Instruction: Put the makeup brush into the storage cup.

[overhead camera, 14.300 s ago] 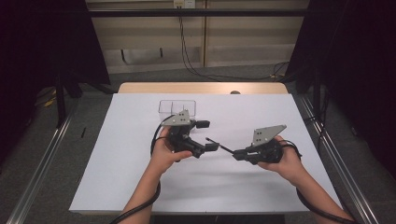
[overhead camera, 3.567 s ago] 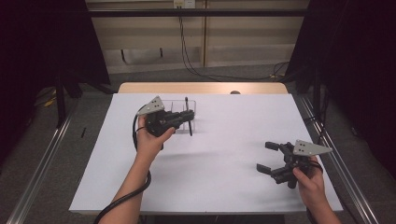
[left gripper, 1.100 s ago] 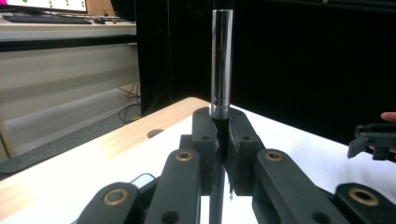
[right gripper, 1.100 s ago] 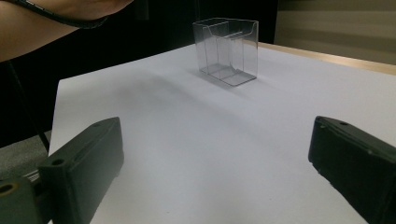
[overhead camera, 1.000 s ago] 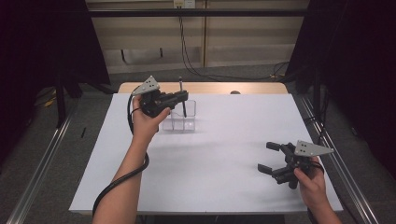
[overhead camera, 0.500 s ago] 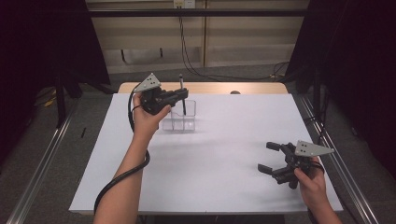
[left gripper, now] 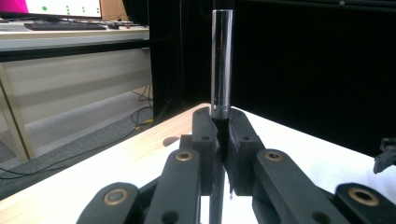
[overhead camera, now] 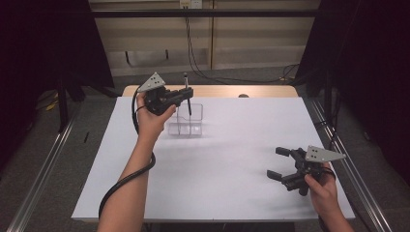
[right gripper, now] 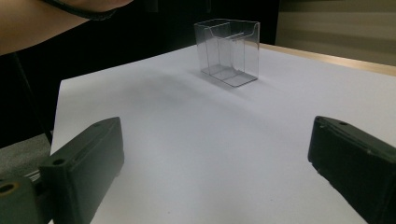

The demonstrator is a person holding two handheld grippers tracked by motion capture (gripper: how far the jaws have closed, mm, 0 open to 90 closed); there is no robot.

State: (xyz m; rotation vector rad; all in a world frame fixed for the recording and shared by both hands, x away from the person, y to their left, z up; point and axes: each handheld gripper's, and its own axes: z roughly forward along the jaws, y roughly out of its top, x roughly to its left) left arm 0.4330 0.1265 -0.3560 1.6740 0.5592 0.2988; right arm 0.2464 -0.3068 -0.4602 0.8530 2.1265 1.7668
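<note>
Up top, a big white table (overhead camera: 212,164) was seen, and everything was placed by the clear box (overhead camera: 186,121) that stood on it, toward the far edge. The clear box was split into small parts inside and was open at the top. Just above the box and a bit to its left, the left gripper (overhead camera: 186,94) was held up in the air. Its jaws were squeezed tight on a thin pen (overhead camera: 187,92), which was kept upright, with its lower end hanging over the box. Well away from the box, near the table's front right corner, the right gripper (overhead camera: 279,163) was held low. Its jaws were spread wide and nothing was held between them.
</note>
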